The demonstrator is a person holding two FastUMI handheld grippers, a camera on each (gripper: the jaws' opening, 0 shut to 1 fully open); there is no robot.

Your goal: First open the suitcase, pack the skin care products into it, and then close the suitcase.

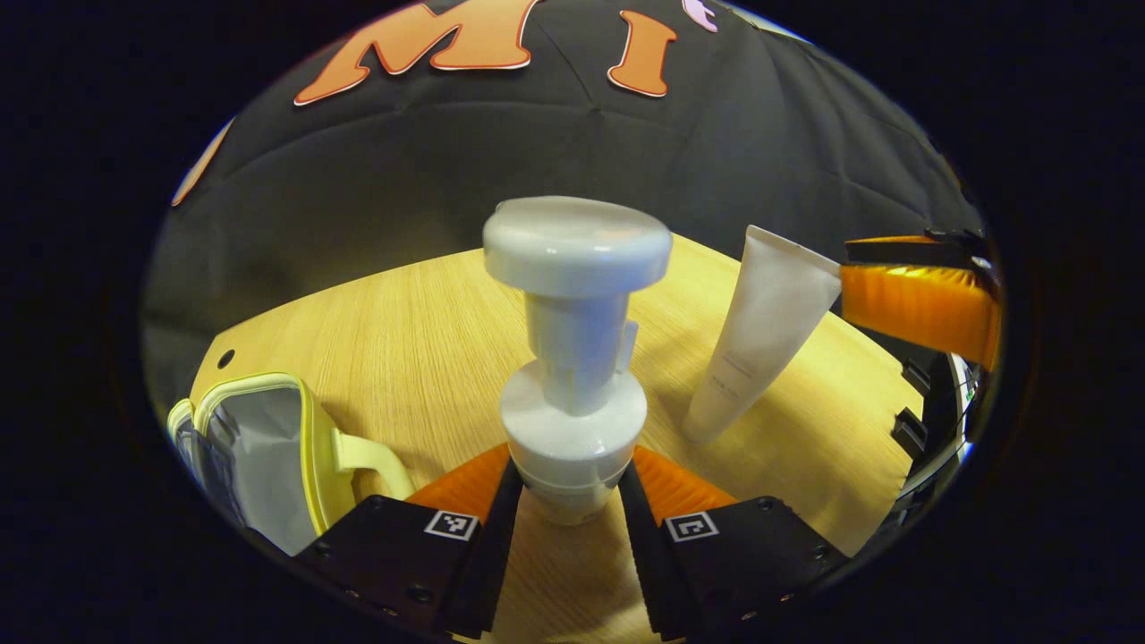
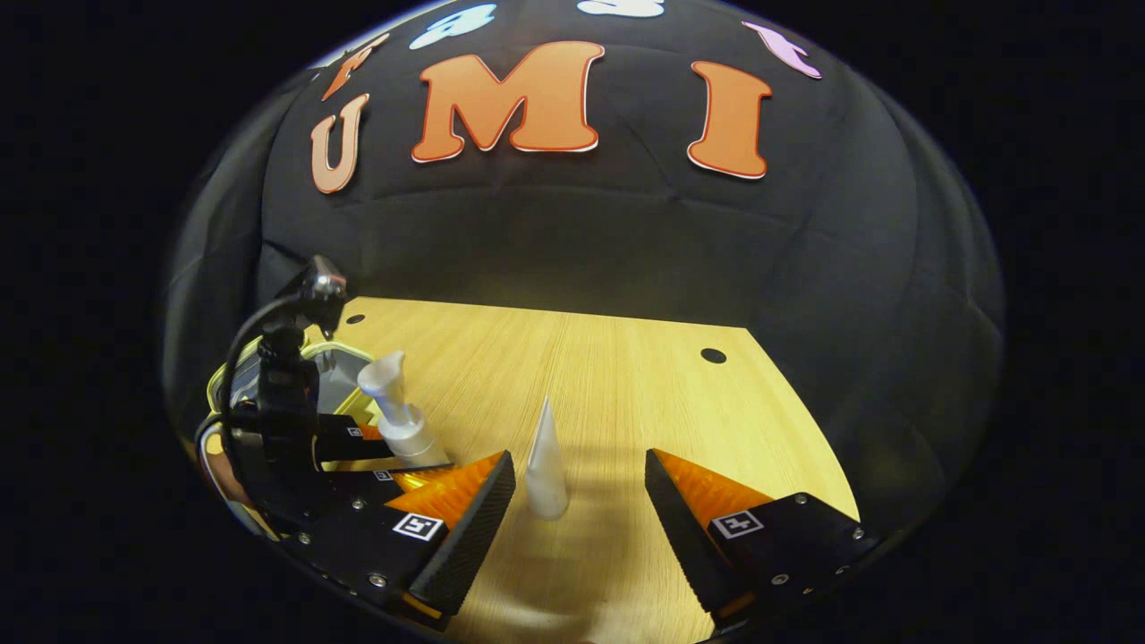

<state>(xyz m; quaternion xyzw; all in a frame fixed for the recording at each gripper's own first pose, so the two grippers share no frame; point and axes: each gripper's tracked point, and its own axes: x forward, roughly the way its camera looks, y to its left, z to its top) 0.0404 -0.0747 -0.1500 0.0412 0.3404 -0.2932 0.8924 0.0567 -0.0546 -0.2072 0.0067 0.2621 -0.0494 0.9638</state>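
We are working over a pale wooden surface (image 2: 617, 376) inside a booth, holding 2 grippers. In the left gripper view, the left gripper (image 1: 572, 501) has its jaws clenched on the lower body of a white pump bottle (image 1: 574, 358), 1 jaw on each side, and the bottle stands upright with its broad pump head toward the top of the view. To the lower left in that view lies the suitcase (image 1: 268, 447), a small pale yellow case already open, its grey lining showing and its handle pointing toward the bottle. A white tube (image 1: 760, 335) stands on its cap to the right, leaning a little, with its flat crimped end uppermost. In the right gripper view, the right gripper (image 2: 580, 487) has its jaws spread wide and released, and the tube (image 2: 546, 465) stands between them but nearer the left-hand jaw, touching neither as far as we can tell. Its long axis runs upright, roughly crosswise to the line between the jaws, so we judge that closing them would catch it across its body. The right gripper is the nearer one to the tube; the left gripper, with the bottle, shows off to the left beside the suitcase. We judge that the bottle goes into the open case next.
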